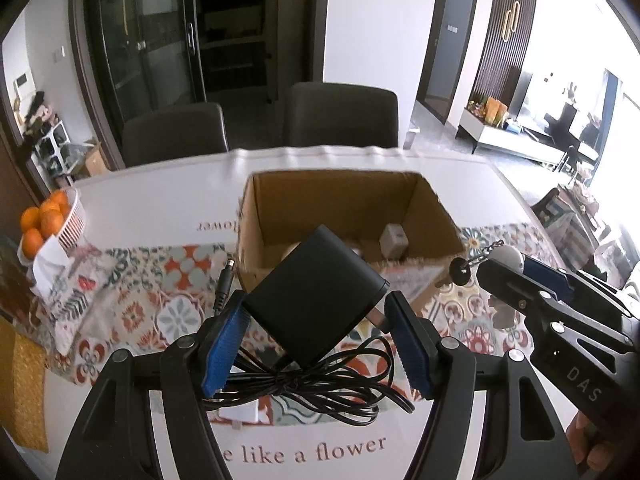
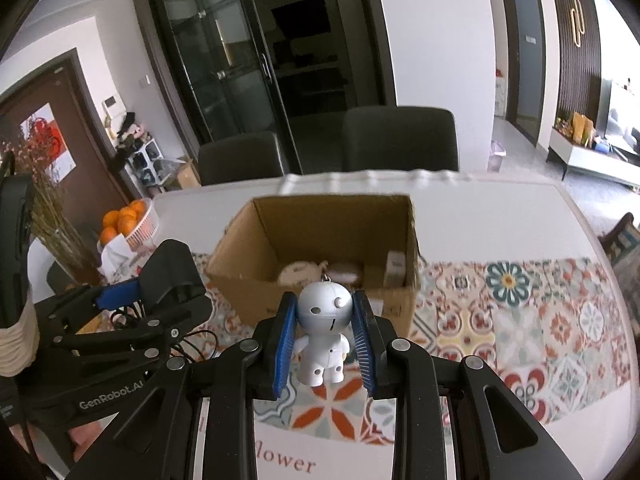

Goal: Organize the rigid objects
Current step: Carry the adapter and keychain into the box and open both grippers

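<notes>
The left gripper (image 1: 316, 312) was clamped on a black power adapter (image 1: 320, 288), its blue pads (image 1: 224, 344) pressing the adapter's two sides and holding it tilted above the table. The adapter's black cable (image 1: 320, 388) hung in a loose bundle below it, between the gripper's arms, and a barrel plug (image 1: 225, 282) poked up just left of the left pad.

The right gripper (image 2: 325, 330) was closed on a small white robot figure (image 2: 325, 332), the blue pads (image 2: 362, 332) squeezing its round head from both sides while its body dangled beneath. In the left wrist view the same figure (image 1: 508, 258) showed at the right edge, with a short chain and a key (image 1: 460, 270) sticking out from its head toward the box.

Both held things hovered at the near side of an open cardboard box (image 1: 344, 204), the adapter at its near wall and the figure (image 2: 325, 332) just in front of that wall. Inside the box lay a small white cube (image 1: 394, 240) near the right wall and a round pale thing (image 2: 298, 274) I could not identify.

The box stood on a patterned floral runner (image 2: 520, 320) across a white table (image 1: 160, 200). A white basket of oranges (image 1: 48, 216) sat at the table's far left, and two dark chairs (image 1: 340, 114) stood behind the table.
</notes>
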`<state>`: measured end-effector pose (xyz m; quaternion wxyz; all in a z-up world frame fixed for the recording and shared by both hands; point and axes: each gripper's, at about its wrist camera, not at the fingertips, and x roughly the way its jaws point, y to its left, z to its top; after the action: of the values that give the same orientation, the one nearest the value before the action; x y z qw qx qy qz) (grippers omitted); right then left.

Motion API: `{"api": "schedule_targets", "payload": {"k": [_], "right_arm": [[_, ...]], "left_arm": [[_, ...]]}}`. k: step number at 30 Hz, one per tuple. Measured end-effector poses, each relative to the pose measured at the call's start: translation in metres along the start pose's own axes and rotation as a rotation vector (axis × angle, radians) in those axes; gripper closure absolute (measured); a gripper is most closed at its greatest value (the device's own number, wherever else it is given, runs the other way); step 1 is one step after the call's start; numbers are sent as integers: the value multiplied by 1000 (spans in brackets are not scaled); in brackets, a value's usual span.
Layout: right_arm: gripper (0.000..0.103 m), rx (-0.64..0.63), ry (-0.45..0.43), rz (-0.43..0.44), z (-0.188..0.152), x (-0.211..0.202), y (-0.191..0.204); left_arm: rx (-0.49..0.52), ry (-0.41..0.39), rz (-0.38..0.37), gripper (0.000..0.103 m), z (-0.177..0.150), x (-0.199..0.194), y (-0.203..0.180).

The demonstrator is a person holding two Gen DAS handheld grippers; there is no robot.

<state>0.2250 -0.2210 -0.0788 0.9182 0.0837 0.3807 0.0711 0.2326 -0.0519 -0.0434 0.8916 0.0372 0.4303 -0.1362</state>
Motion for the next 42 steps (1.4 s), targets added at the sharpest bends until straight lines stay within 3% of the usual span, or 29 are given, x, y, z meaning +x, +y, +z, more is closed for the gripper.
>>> {"api": "schedule_targets", "payload": {"k": [17, 28, 38, 42], "right_arm": [[75, -28, -28, -10, 57, 17, 3], [75, -3, 54, -11, 74, 50, -7], [75, 20, 127, -34, 76, 81, -19], [75, 27, 138, -38, 75, 86, -22]], "left_arm": [[13, -9, 11, 34, 64, 16, 11], [42, 8, 26, 34, 90, 46, 10], [67, 103, 42, 33, 98, 90, 7], [81, 87, 75, 30, 96, 92, 7]]}}
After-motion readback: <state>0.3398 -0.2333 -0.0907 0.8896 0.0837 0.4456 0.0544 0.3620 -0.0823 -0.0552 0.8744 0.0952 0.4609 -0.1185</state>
